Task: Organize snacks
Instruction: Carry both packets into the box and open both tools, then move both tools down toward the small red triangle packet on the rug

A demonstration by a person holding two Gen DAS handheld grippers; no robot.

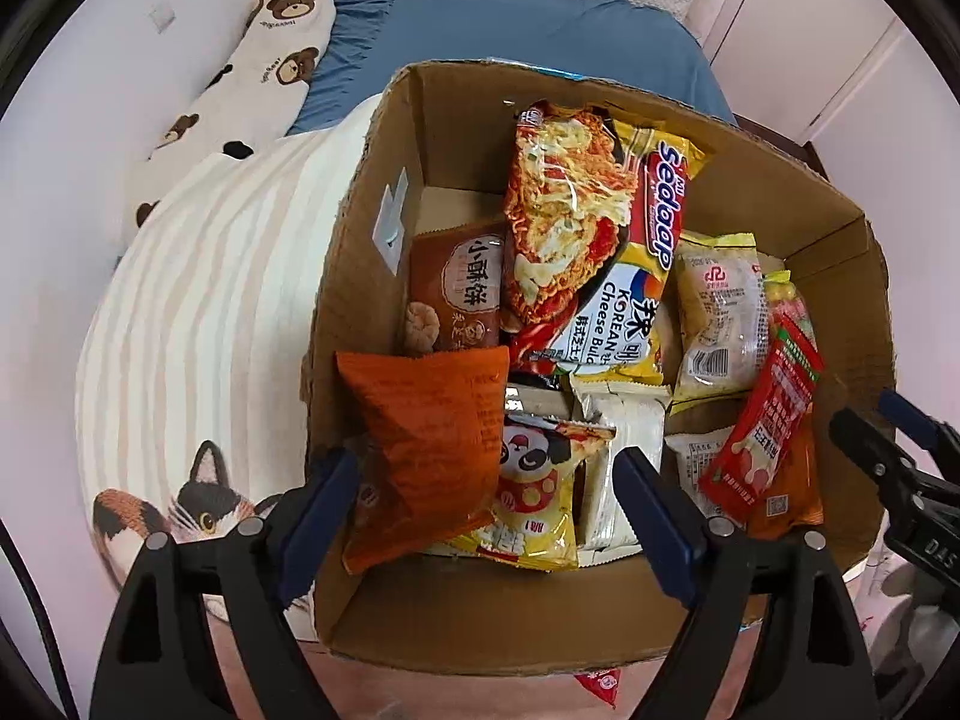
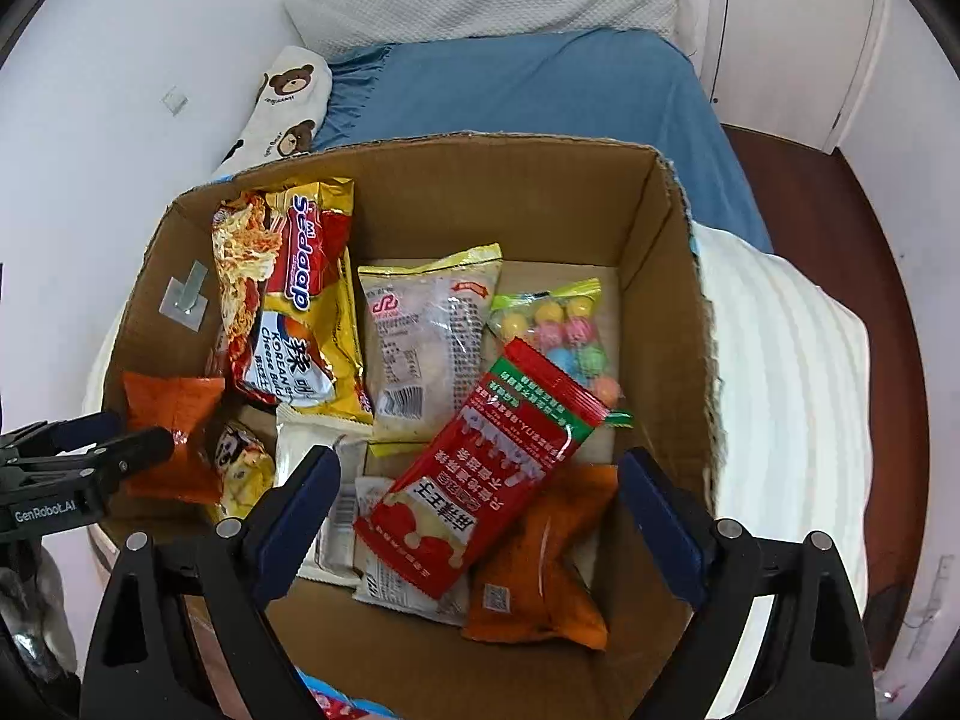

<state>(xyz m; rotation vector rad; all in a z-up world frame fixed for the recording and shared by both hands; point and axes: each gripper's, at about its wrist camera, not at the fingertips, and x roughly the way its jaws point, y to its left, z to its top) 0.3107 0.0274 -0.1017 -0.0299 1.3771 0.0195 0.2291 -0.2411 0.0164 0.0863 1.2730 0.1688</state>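
An open cardboard box point(image 1: 372, 252) point(image 2: 672, 276) on the bed holds several snack packs. A yellow Sedaap noodle pack point(image 1: 594, 240) point(image 2: 294, 294) leans at the back. An orange pack point(image 1: 432, 444) point(image 2: 171, 420) stands at the box's left, between the spread fingers of my left gripper point(image 1: 486, 516), which is open. My right gripper point(image 2: 480, 516) is open above a red pack point(image 2: 486, 480) point(image 1: 762, 420) lying on an orange pack point(image 2: 540, 570). A clear yellow-edged pack point(image 2: 420, 336) and a bag of coloured candy balls point(image 2: 564, 330) lie behind. The left gripper also shows in the right wrist view point(image 2: 114, 450).
The box sits on a striped white blanket point(image 1: 198, 312) point(image 2: 792, 372) with a cat print point(image 1: 198, 504), over a blue sheet point(image 2: 540, 96). A bear-print pillow point(image 1: 240, 84) lies by the wall. A red packet corner point(image 1: 600, 681) shows below the box. A door point(image 1: 810, 30) stands at the right.
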